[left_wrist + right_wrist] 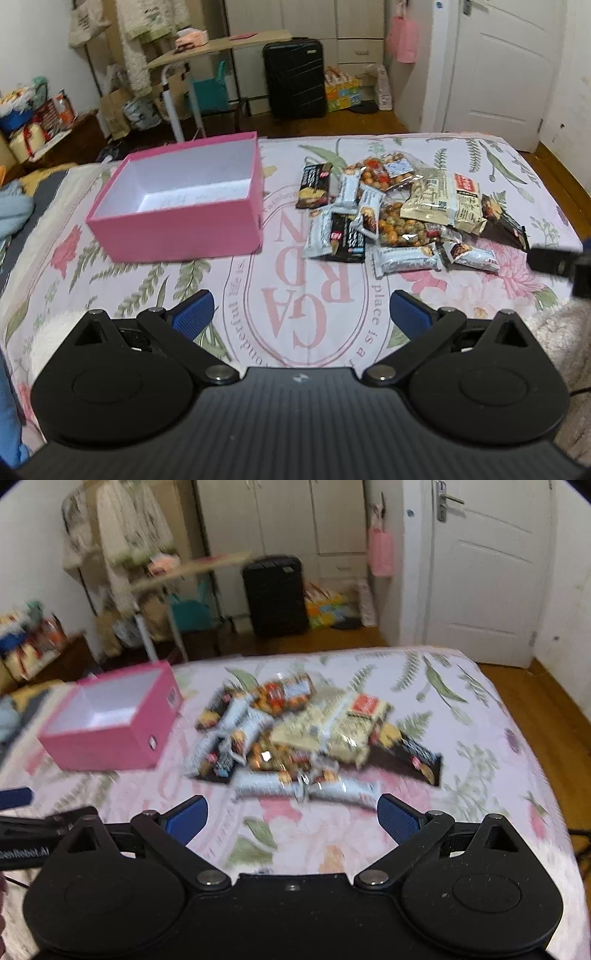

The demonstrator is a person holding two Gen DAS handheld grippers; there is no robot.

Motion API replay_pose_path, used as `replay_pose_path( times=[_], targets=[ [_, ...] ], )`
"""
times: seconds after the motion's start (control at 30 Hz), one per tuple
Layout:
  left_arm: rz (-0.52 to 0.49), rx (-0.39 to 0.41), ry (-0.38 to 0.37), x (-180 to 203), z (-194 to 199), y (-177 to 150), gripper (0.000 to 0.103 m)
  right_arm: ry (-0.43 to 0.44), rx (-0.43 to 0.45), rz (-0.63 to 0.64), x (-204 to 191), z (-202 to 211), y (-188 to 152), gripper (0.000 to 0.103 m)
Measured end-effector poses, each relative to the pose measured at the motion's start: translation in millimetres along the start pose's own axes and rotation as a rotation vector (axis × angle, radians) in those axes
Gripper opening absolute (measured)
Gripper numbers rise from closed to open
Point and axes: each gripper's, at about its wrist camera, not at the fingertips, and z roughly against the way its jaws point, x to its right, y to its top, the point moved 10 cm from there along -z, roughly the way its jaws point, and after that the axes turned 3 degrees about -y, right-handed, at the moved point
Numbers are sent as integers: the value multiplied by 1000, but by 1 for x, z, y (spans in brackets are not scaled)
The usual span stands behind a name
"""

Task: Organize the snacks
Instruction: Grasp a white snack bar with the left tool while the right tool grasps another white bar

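Observation:
An open pink box (177,225) with a white empty inside sits on the floral bedspread, left of a pile of snack packets (399,210). The pile holds white bar wrappers, black biscuit packs, clear bags of coated nuts and a beige bag. My left gripper (301,314) is open and empty, hovering over the bed short of both. In the right wrist view the box (107,738) is at the left and the pile (310,734) is straight ahead. My right gripper (291,818) is open and empty, just short of the nearest white bars (306,788).
The bed's far edge drops to a wooden floor (332,123). A black suitcase (295,77), a side table (218,48) and a white door (506,70) stand beyond. A fluffy white blanket (561,332) lies at the near right.

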Motion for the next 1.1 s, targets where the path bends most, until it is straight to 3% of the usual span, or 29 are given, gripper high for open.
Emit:
replay_pose_path(
  times=[0.13, 0.27, 0.33, 0.53, 0.87, 1.1],
  targets=[
    [-57, 17, -53, 13, -7, 15, 103, 2, -10, 72, 20, -17, 17, 95],
    [-140, -2, -163, 36, -27, 27, 103, 109, -96, 200, 25, -49, 20, 91],
    [-187, -45, -220, 48, -45, 30, 103, 153, -133, 253, 27, -63, 18, 82],
    [-315, -93, -318, 70, -103, 36, 100, 230, -203, 344, 30, -114, 18, 68],
    [-467, -122, -540, 112, -178, 39, 93, 339, -305, 742, 11, -176, -21, 68],
    [-608, -113, -575, 132, -215, 21, 93, 309, -352, 710, 24, -202, -34, 69]
  ],
)
